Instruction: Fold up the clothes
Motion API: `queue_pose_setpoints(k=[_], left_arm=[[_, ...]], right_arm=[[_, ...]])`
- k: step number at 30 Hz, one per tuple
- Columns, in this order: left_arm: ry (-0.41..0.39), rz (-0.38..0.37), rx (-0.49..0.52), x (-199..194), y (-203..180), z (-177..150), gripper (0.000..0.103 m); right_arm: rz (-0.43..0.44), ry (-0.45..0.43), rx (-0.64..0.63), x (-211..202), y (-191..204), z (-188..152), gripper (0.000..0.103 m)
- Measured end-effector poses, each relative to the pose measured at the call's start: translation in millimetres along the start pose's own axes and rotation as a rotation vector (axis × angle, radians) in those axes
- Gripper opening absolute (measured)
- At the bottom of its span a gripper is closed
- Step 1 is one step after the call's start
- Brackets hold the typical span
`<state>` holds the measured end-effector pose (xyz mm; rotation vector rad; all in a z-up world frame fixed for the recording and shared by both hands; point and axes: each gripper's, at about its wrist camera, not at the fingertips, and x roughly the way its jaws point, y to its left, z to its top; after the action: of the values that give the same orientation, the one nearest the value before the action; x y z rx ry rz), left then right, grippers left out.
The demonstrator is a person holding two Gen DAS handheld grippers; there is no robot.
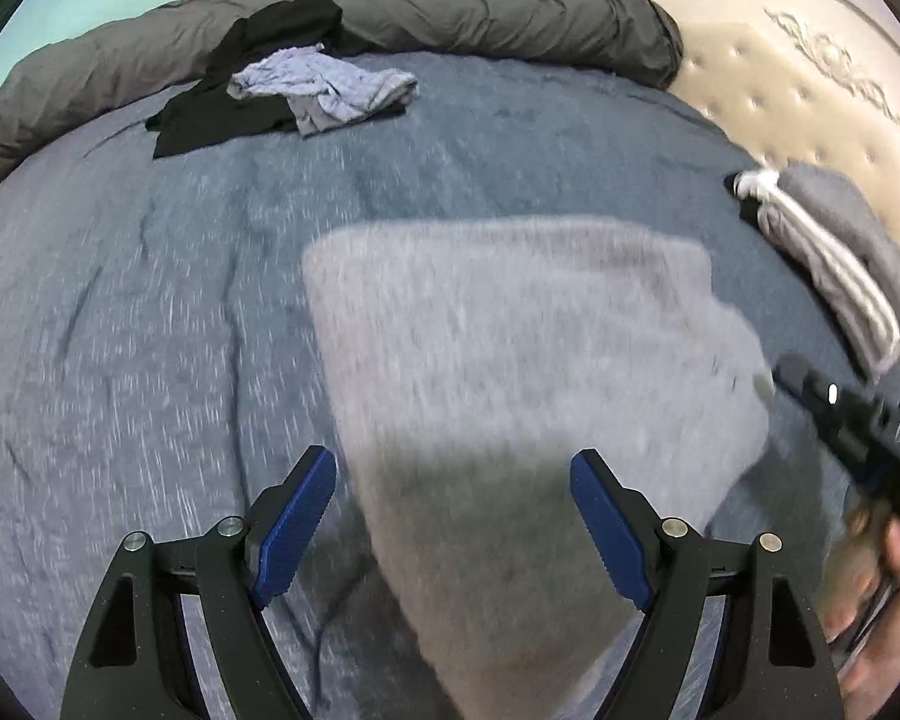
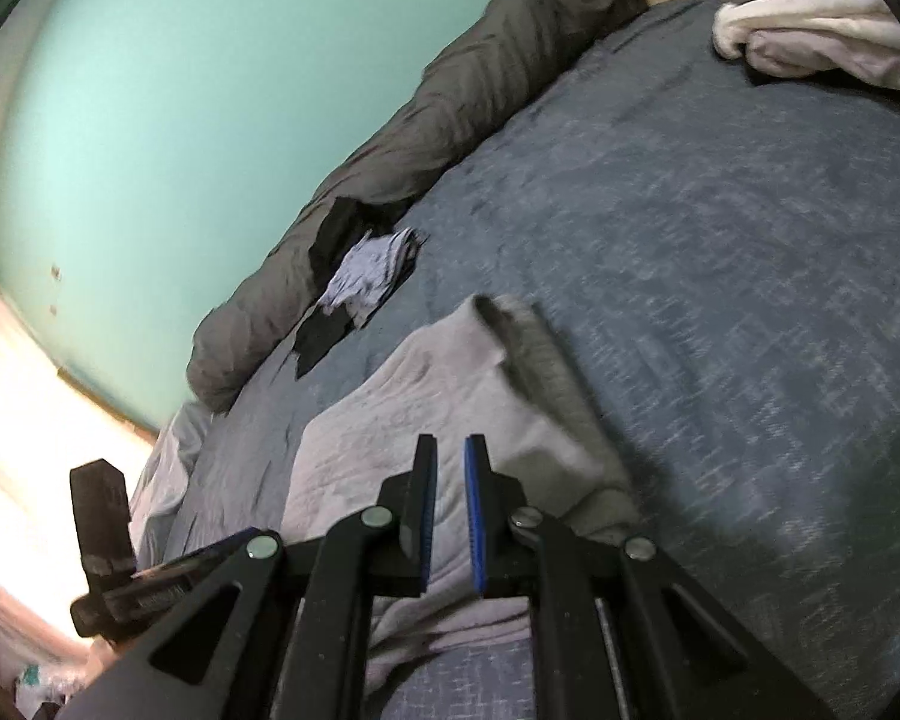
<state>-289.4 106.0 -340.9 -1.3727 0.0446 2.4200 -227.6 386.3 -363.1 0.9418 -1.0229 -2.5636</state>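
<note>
Grey garment point(image 1: 510, 372): lies mid-bed point(image 1: 150, 300), partly folded. Soft, light, limp; it will sag and slip. Take it by a far corner, pinching both layers. Your left gripper point(image 1: 453, 516) gapes above it, empty; right gripper point(image 2: 450, 498) clenched, empty.

left tongs point(image 1: 453, 516) agape above grey garment point(image 1: 528, 360) | bedspread point(image 1: 150, 300) beneath | blurred

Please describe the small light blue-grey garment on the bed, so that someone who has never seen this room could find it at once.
Start from the long dark grey duvet roll lying along the far edge of the bed, by the turquoise wall. Just in front of it lies a black garment, and the crumpled light blue-grey garment rests on top of that. It is the only pale, rumpled piece there; the big grey garment nearer the grippers lies flat.
</note>
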Motion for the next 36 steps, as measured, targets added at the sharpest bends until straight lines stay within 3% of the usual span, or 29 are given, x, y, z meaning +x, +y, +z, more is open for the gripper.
queue_pose_setpoints(k=[9,13,18,20,24,27,30,33,36], left_arm=[[0.034,-0.012,0.006,23,1,-25,0.085],[-0.034,-0.018,-0.022,-12,9,-29,0.085],[-0.118,-0.022,-0.113,-63,42,-65,0.085],[-0.133,-0.008,-0.158,-79,56,-89,0.085],[-0.127,0.015,-0.234,-95,86,-130,0.085],[-0.136,0.019,-0.292,-108,108,-156,0.085],[-0.154,0.006,-0.324,-121,122,-168,0.085],[-0.169,0.006,-0.328,-130,132,-175,0.085],[-0.186,-0.009,-0.345,-140,140,-184,0.085]], right_arm=[[-0.079,0.103,0.002,27,-8,-12,0.008],[-0.068,0.078,0.015,22,-9,-10,0.008],[-0.045,0.038,-0.014,4,4,-8,0.009],[-0.01,0.078,-0.024,2,14,-19,0.011],[0.035,0.16,-0.039,1,32,-42,0.027],[0.031,0.23,-0.033,6,42,-65,0.028],[-0.007,0.315,-0.09,14,59,-93,0.032],[-0.025,0.37,-0.108,19,69,-116,0.054],[-0.035,0.401,-0.076,30,75,-129,0.055]])
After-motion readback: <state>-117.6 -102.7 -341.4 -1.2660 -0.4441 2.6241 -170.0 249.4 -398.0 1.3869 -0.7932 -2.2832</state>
